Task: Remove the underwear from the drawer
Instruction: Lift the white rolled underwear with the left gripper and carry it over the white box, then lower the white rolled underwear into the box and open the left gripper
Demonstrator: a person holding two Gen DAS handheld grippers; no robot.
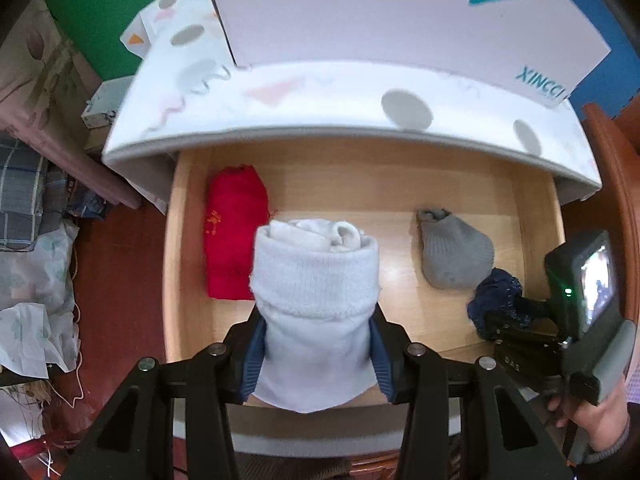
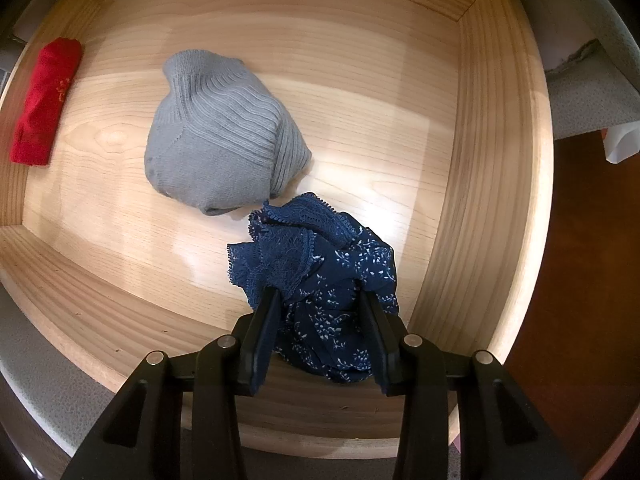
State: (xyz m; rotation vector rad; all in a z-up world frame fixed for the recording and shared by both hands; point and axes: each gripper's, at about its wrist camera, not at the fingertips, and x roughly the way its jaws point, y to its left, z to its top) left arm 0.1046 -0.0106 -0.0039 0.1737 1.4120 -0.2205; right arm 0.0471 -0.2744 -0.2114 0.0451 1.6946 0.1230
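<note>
Both jaws narrowed, each clamping cloth.
I hold a white rolled bundle (image 1: 316,280) in the left gripper (image 1: 316,354), navy underwear (image 2: 320,280) in the right gripper (image 2: 320,336); grey bundle (image 2: 224,136) at 11 o'clock.

Both point straight down, the left gripper (image 1: 316,354) and right gripper (image 2: 320,336) with jaws clamped on cloth.

Navy lace-trimmed underwear (image 2: 320,280) bunched in open wooden drawer (image 2: 460,160)
</note>
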